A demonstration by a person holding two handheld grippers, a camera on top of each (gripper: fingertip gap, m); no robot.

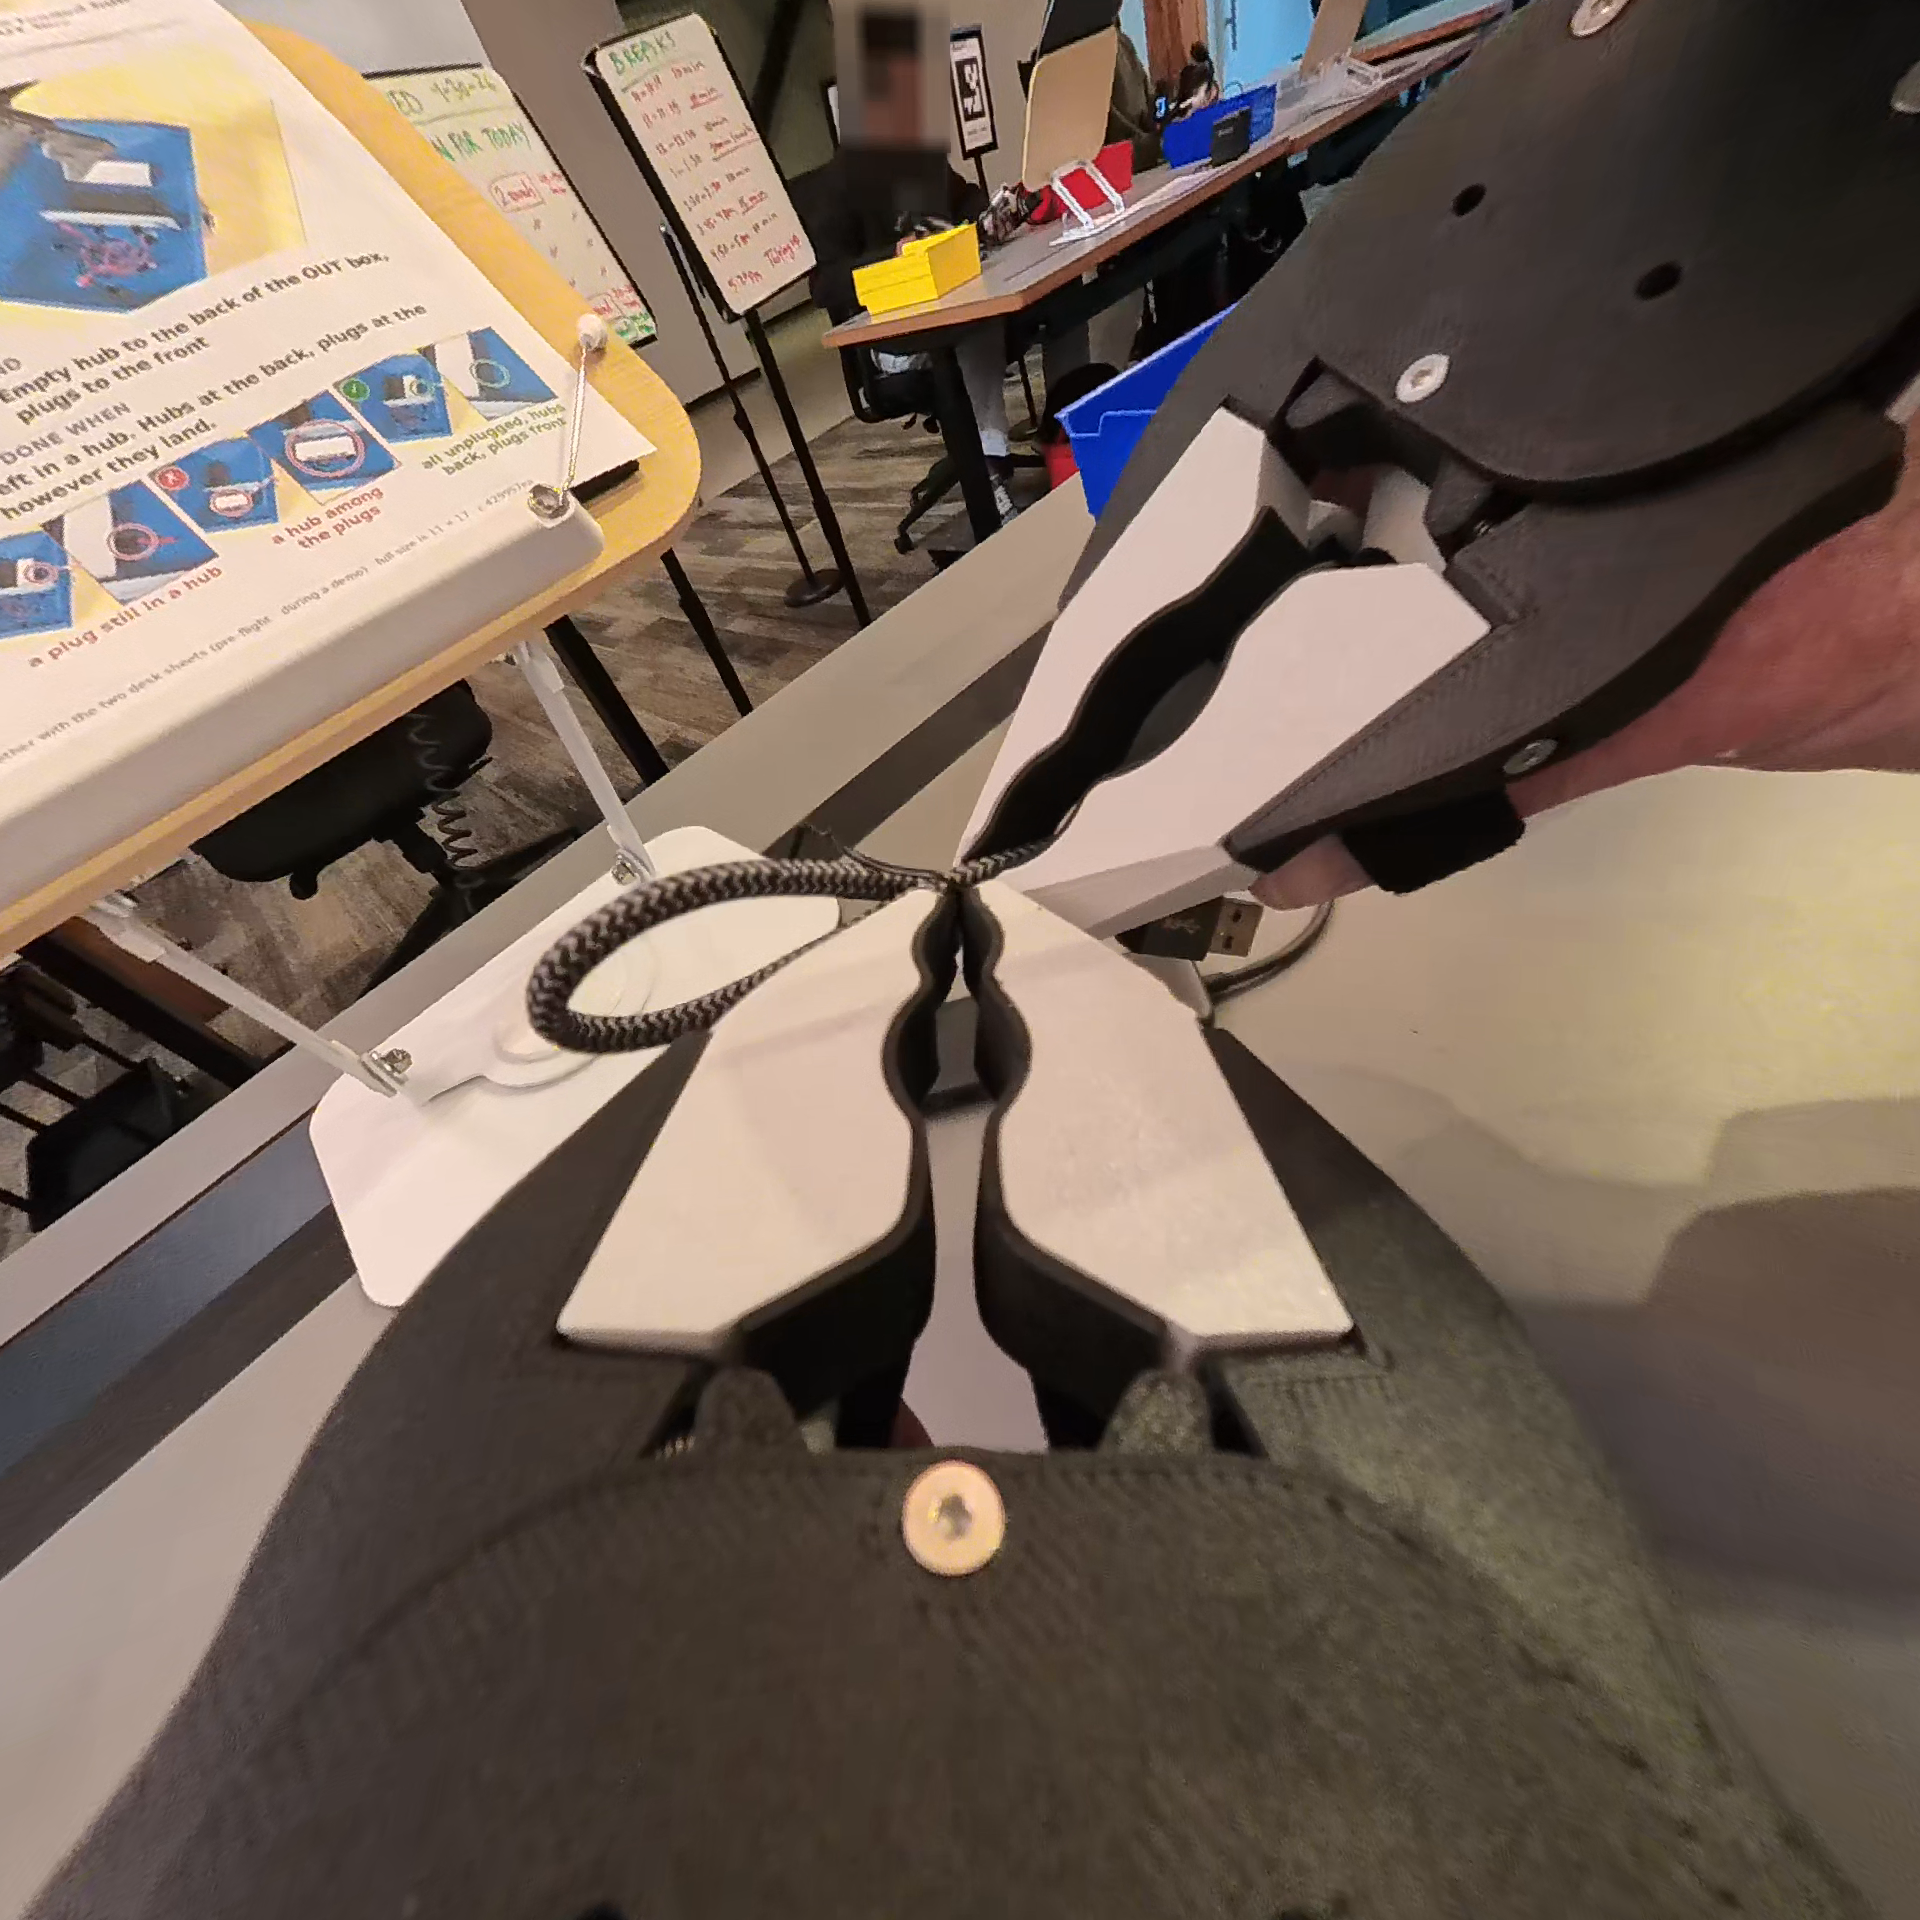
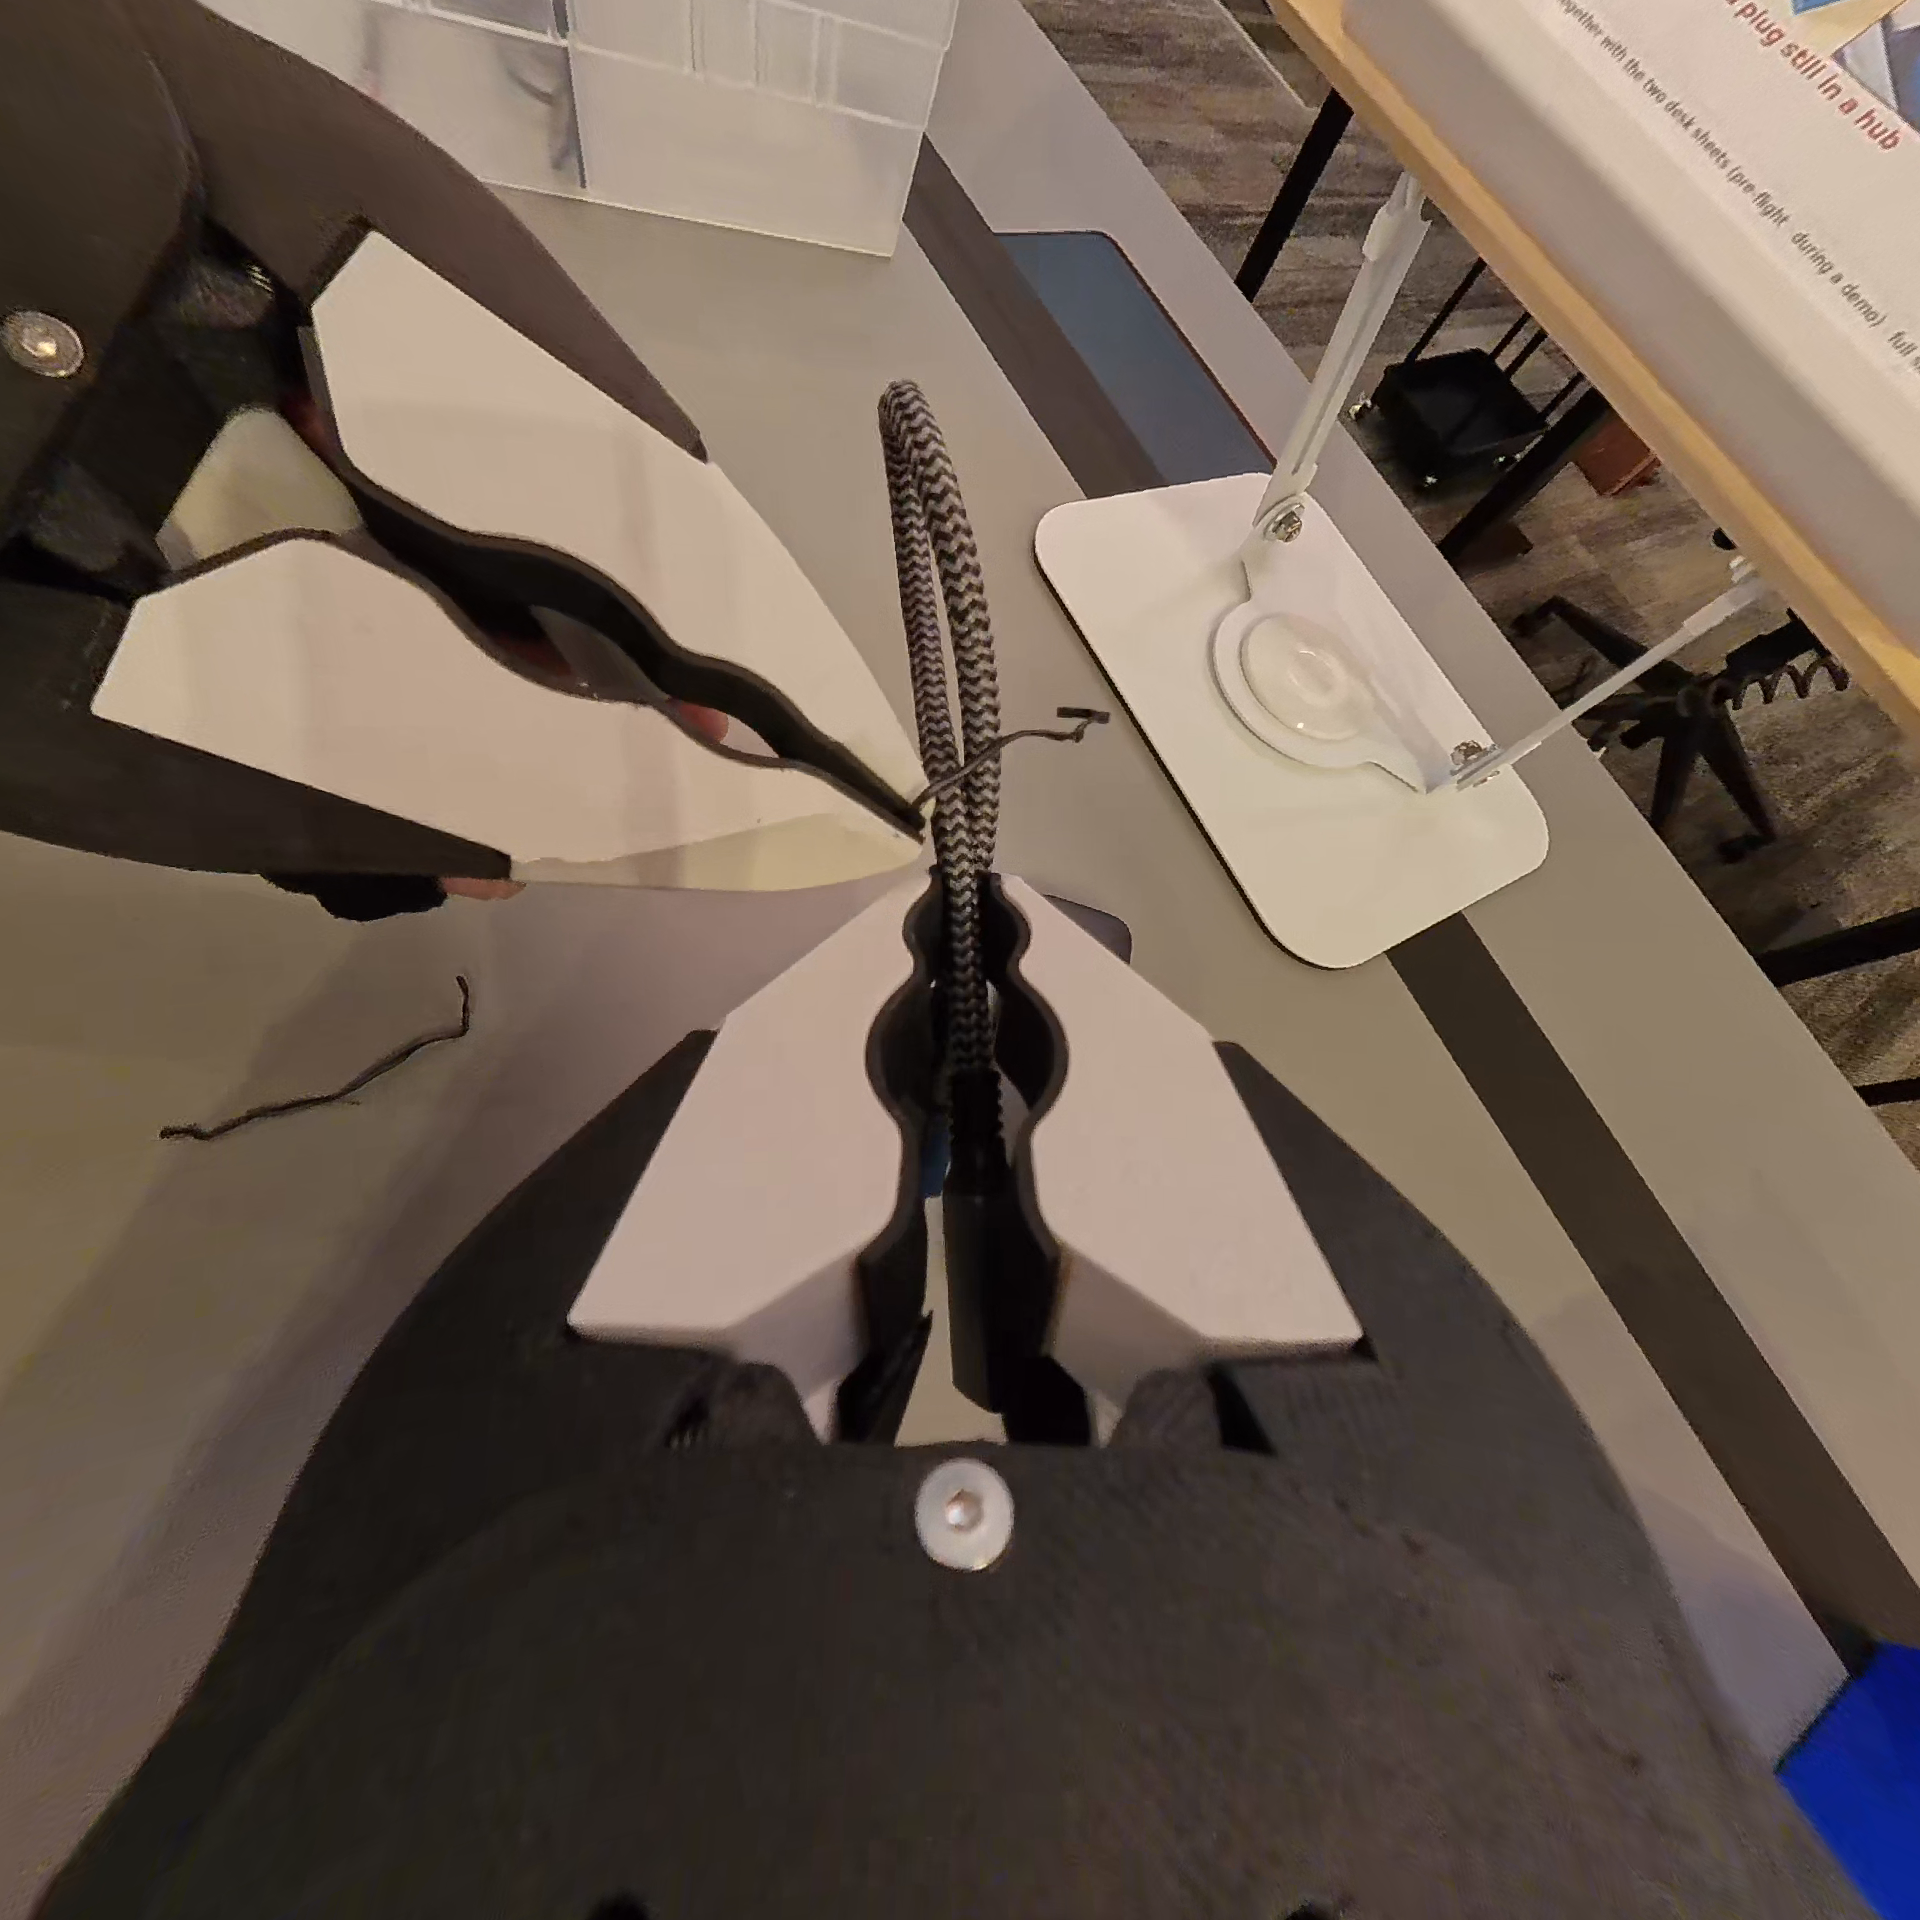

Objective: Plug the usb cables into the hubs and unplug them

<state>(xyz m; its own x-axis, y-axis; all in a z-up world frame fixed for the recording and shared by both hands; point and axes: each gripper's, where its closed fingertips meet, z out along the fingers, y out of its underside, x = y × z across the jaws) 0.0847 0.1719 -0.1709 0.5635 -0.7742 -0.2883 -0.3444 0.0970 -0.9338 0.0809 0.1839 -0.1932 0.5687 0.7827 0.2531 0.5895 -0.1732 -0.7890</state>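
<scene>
A black-and-white braided USB cable (image 1: 582,956) is folded into a loop above the grey table (image 2: 208,1351). My right gripper (image 2: 968,894) is shut on the doubled cable (image 2: 914,499); the black plug body (image 2: 977,1278) lies back between its fingers. In the left wrist view the metal USB plug (image 1: 1216,930) sticks out under the right gripper (image 1: 987,862). My left gripper (image 1: 954,909) is shut, tips meeting the right gripper's tips at the cable. In the right wrist view the left gripper (image 2: 914,823) seems to pinch a thin black tie (image 2: 1039,736) wrapped round the loop. No hub is clearly visible.
A loose black tie (image 2: 312,1101) lies on the table at the left. A white stand base (image 2: 1351,831) at the table's edge carries a tilted instruction board (image 1: 260,364). A clear box (image 2: 748,114) stands at the back. A blue bin (image 1: 1122,436) sits beyond the table. Both grippers' tips are close together, under 4 cm apart.
</scene>
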